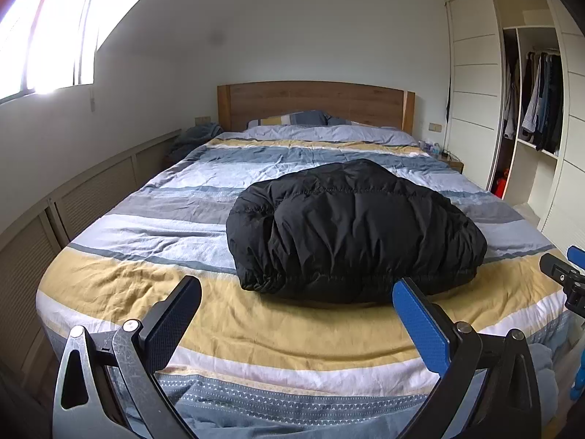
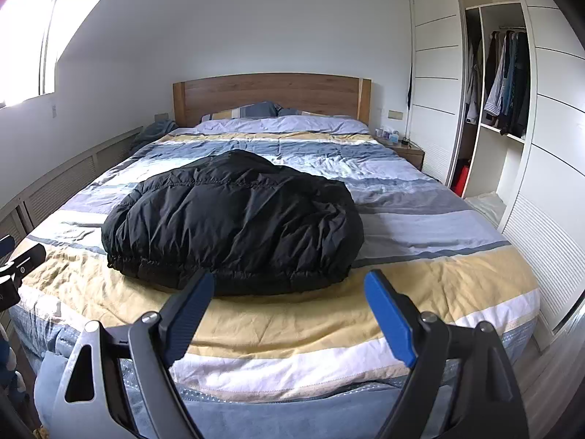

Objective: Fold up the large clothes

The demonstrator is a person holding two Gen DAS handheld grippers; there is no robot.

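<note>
- The black puffer jacket (image 1: 351, 230) lies in a compact, rounded bundle on the striped duvet (image 1: 153, 219), toward the foot of the bed and roughly mid-width, with its gathered elastic hem facing the cameras.
- It looks light and very soft: quilted, air-filled padding under a thin, smooth shell that is likely slippery, so a shallow pinch may slide off and any fold will tend to spring back.
- The elastic hem (image 2: 226, 267) along the near edge seems the firmest place to take hold; a deep bite there, or at a seam line, should grip better than the puffed middle.
- The left gripper (image 1: 296, 314) hovers over the yellow band of the duvet, just short of the hem, pointing gently downward; its jaws stand wide with nothing between them.
- The right gripper (image 2: 289, 307) holds a matching pose beside it, aimed at the jacket's near right edge, jaws likewise wide and empty.
- Neither touches the jacket.
- Beyond are the wooden headboard (image 1: 314, 102), pillows, a window at left and an open wardrobe (image 2: 504, 84) with hanging clothes at right.
</note>
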